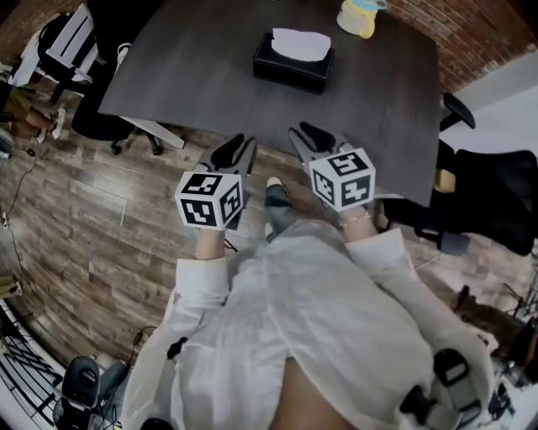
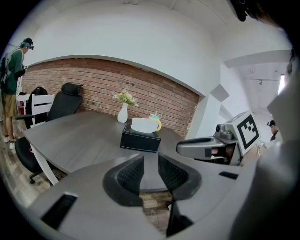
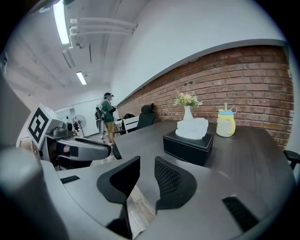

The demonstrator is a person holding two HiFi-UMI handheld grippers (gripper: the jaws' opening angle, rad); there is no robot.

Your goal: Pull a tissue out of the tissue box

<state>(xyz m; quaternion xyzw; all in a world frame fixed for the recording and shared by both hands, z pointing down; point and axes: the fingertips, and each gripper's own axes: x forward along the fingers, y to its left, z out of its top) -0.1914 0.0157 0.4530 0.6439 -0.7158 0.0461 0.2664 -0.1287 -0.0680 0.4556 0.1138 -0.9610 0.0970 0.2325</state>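
Note:
A black tissue box point(image 1: 290, 67) sits on the far middle of the dark grey table point(image 1: 193, 76), with a white tissue point(image 1: 300, 44) standing out of its top. Both grippers hover short of the table's near edge, well away from the box. My left gripper point(image 1: 239, 151) points at the table with its jaws apart and nothing between them. My right gripper point(image 1: 309, 138) beside it is also open and empty. In the left gripper view the box point(image 2: 139, 139) lies straight beyond the jaws point(image 2: 150, 159). In the right gripper view the box point(image 3: 188, 146) is ahead and slightly right of the jaws point(image 3: 146, 161).
A yellow lidded cup point(image 1: 360, 17) and a white vase of flowers point(image 2: 122, 112) stand behind the box. Black office chairs point(image 1: 496, 201) flank the table, with a white chair point(image 1: 71, 42) at the far left. A person point(image 3: 108, 117) stands in the background. The floor is wood.

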